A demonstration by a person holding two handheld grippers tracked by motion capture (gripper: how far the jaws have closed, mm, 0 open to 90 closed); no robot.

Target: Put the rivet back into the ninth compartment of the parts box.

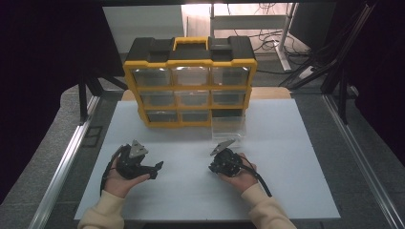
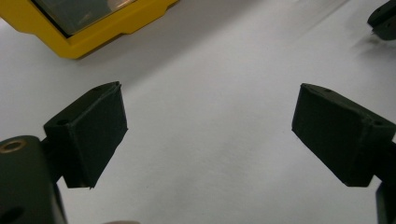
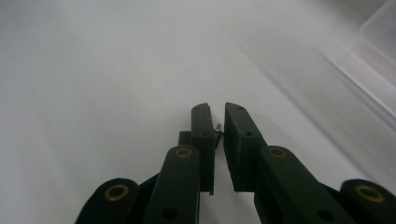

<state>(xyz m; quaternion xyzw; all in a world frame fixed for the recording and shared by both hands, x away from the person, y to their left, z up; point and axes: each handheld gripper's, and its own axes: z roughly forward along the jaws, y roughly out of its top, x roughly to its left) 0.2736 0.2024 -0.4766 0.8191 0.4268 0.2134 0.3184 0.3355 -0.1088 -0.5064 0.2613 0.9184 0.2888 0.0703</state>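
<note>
I am keeping the right claw (image 3: 217, 122) nearly closed, its jaws pinching a tiny metal piece (image 3: 217, 129) that peeks out between the pads just above the white desk (image 1: 286, 157). The left claw (image 2: 208, 135) is standing wide with nothing between its jaws. A clear drawer (image 1: 228, 128) is sitting on the desk at twelve o'clock from the right claw, pulled out of the yellow organizer (image 1: 190, 81) behind it.

- One yellow-and-black drawer cabinet (image 1: 190, 81), beyond both grippers.
- Eight clear drawers seated in it.
- One clear drawer (image 1: 228, 126) pulled out, just ahead of the right gripper (image 1: 220, 161).
- Two grippers; left gripper (image 1: 152, 170).
</note>
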